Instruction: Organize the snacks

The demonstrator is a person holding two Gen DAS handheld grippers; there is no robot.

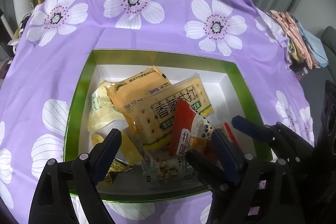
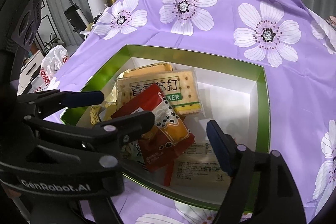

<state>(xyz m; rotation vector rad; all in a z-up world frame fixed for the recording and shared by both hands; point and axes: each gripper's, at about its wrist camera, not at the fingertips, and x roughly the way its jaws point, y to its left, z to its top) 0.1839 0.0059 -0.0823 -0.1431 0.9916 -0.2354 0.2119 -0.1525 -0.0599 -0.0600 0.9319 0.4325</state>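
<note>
A green box with white inside (image 1: 163,54) (image 2: 260,98) sits on the purple flowered cloth and holds several snack packets. A soda cracker packet (image 1: 168,106) (image 2: 184,85) leans on an orange packet (image 1: 130,87). A red milk tea packet (image 1: 181,129) (image 2: 168,119) lies tilted on top, with a peanut packet (image 1: 166,171) below it. My left gripper (image 1: 167,140) (image 2: 126,106) is open over the pile, touching nothing. My right gripper (image 2: 168,123) (image 1: 211,135) is open too, crossing beside the left one. Its own left finger is hidden behind the left gripper.
The purple flowered cloth (image 1: 147,35) covers the table around the box. Folded fabrics (image 1: 298,39) lie at the far right edge. Past the left edge are a white plastic bag (image 2: 54,60) and an upright vacuum (image 2: 71,7). The right half of the box shows bare white floor (image 2: 226,98).
</note>
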